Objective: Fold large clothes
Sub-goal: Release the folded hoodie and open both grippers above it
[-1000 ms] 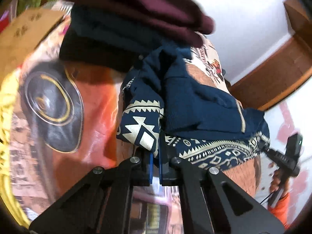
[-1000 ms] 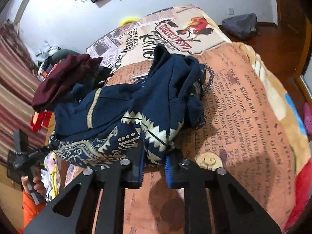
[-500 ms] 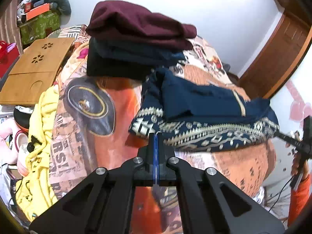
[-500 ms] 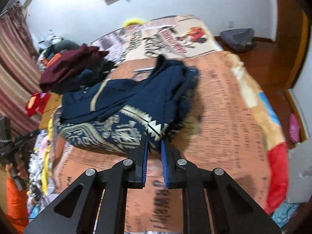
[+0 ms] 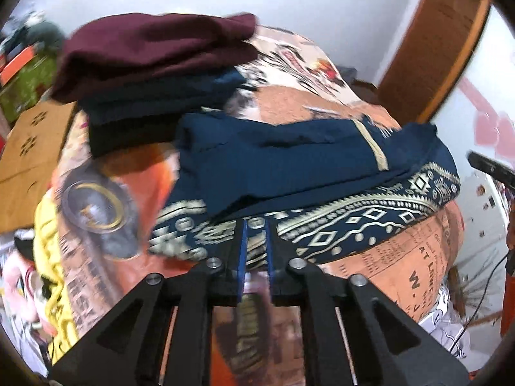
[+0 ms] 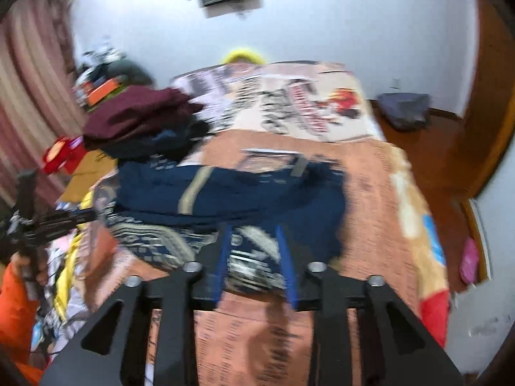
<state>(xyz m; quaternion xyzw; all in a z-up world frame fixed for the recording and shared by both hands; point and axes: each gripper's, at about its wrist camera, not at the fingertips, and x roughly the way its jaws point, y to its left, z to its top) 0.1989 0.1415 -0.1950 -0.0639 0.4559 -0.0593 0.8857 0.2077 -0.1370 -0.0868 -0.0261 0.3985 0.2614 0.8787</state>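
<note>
A navy garment (image 5: pixel 289 160) with a cream patterned hem lies folded flat on the orange printed blanket (image 5: pixel 402 257). My left gripper (image 5: pixel 256 225) hovers at the hem's near edge. Its jaws are opening a little, and the pads do not press on the cloth. In the right wrist view the same garment (image 6: pixel 241 193) spreads across the bed (image 6: pixel 370 193). My right gripper (image 6: pixel 254 231) stands over the hem with its jaws opening. The hem shows in the gap between them, blurred and not pinched.
A stack of folded clothes topped by a maroon piece (image 5: pixel 154 51) sits just behind the garment. A wooden board (image 5: pixel 29 148) and yellow cloth (image 5: pixel 48 241) lie at the left edge. A wooden door (image 5: pixel 444 41) is right; a grey bag (image 6: pixel 405 109) lies on the floor.
Both grippers have pulled back and risen from the garment, which now lies flatter. The right jaws have widened off the hem; the left jaws have parted slightly.
</note>
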